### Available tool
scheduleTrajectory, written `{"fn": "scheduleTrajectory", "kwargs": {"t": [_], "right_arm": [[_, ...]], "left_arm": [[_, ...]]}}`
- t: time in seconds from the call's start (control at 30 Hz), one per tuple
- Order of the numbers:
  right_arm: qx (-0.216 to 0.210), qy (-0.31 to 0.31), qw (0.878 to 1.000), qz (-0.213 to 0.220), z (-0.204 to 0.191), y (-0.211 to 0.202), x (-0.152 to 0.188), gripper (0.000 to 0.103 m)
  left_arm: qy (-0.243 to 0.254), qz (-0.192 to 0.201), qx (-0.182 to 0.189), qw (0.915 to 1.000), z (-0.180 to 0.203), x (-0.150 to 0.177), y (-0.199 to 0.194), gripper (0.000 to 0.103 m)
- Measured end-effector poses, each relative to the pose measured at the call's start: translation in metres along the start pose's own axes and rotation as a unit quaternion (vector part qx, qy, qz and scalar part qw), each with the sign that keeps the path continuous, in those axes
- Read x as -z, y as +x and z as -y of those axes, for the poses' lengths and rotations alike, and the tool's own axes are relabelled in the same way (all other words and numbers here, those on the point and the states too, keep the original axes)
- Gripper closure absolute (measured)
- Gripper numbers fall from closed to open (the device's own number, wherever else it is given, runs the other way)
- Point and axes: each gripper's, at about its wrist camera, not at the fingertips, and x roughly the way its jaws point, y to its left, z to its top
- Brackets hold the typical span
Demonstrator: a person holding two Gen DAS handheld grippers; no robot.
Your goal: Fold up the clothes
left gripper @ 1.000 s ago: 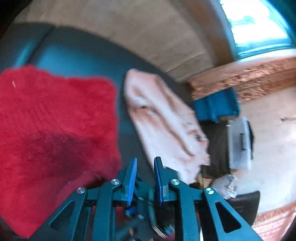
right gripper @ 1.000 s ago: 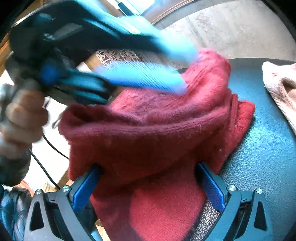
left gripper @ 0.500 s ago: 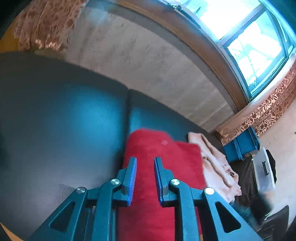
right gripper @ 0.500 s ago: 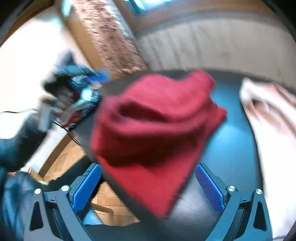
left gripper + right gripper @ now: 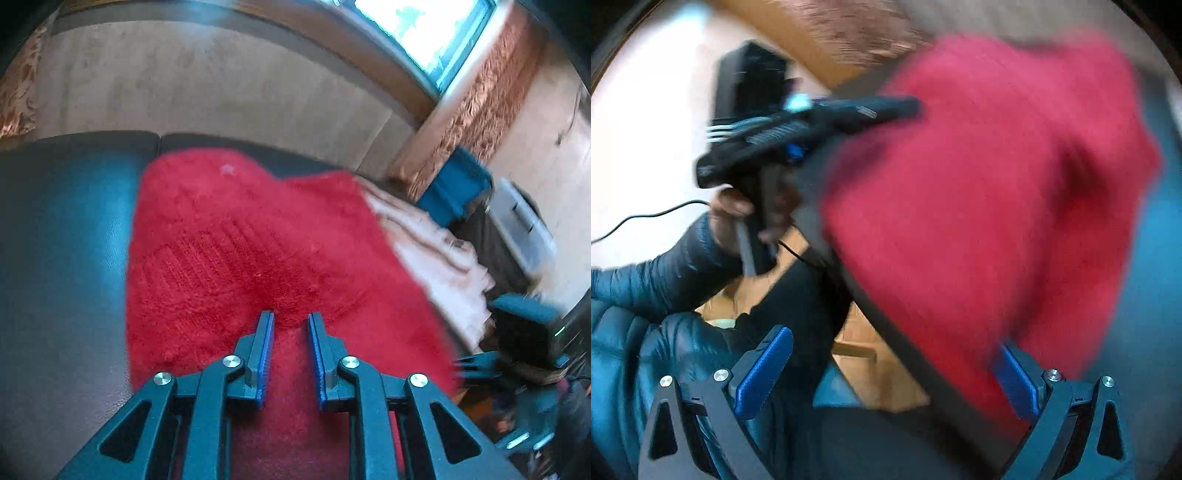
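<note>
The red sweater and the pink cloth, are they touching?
Touching: in the left wrist view the red sweater has its right edge lying over the pink cloth.

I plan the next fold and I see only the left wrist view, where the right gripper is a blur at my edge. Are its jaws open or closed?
Observer: Wide open. In the right wrist view the right gripper grips nothing; the red sweater only overlaps one of its fingers.
Operator: What lies between those jaws?
Observer: The near edge of the dark table runs slantwise through the gap, with floor visible beyond it.
Operator: How does my left gripper look from there?
Observer: The left gripper has its tip at the sweater's side edge. Blur hides whether it touches.
</note>
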Motion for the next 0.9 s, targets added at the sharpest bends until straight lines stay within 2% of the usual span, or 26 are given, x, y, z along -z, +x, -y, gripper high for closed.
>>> {"fn": "scheduleTrajectory", "kwargs": {"t": [0.07,0.17,0.23,0.4,0.47,0.53,0.6,0.63,0.67,0.77,0.83,0.87,0.9], "right_arm": [[-0.033,0.034,0.996,0.072,0.009,-0.019,0.019,0.0],[-0.033,0.082,0.99,0.114,0.013,-0.028,0.03,0.0],[-0.004,0.085,0.99,0.11,0.005,-0.036,0.024,0.0],[0.062,0.082,0.968,0.228,-0.004,-0.086,-0.01,0.0],[0.124,0.086,0.958,0.245,-0.001,-0.089,-0.025,0.0],[0.131,0.103,0.95,0.265,0.016,-0.09,-0.045,0.004],[0.163,0.12,0.943,0.265,0.031,-0.077,-0.061,0.023],[0.163,0.126,0.943,0.262,0.039,-0.075,-0.066,0.029],[0.161,0.134,0.944,0.254,0.046,-0.069,-0.072,0.039],[0.159,0.147,0.947,0.236,0.056,-0.053,-0.086,0.048],[0.164,0.146,0.949,0.227,0.054,-0.045,-0.09,0.07],[0.173,0.143,0.949,0.223,0.05,-0.044,-0.093,0.088],[0.185,0.136,0.948,0.219,0.045,-0.044,-0.097,0.089]], "left_arm": [[-0.008,0.01,0.01,0.9999,-0.006,0.003,-0.006,0.085],[-0.021,0.008,0.02,0.9995,-0.011,-0.001,-0.016,0.085],[-0.018,0.016,0.022,0.9995,-0.012,-0.001,-0.03,0.085],[-0.031,0.028,0.032,0.9986,-0.02,0.005,-0.05,0.085],[-0.025,0.03,0.028,0.9989,-0.02,0.008,-0.052,0.085],[-0.022,0.033,0.029,0.9988,-0.011,0.007,-0.048,0.085],[-0.016,0.035,0.032,0.9988,-0.012,0.008,-0.052,0.084],[-0.013,0.036,0.032,0.9988,-0.01,0.008,-0.051,0.084],[-0.012,0.035,0.033,0.9988,-0.007,0.008,-0.047,0.084],[-0.001,0.037,0.039,0.9985,-0.006,0.01,-0.051,0.084],[0.01,0.041,0.047,0.998,-0.003,0.01,-0.053,0.084],[0.017,0.044,0.052,0.9975,0.001,0.009,-0.054,0.084],[0.024,0.047,0.057,0.997,0.005,0.007,-0.055,0.084]]}}
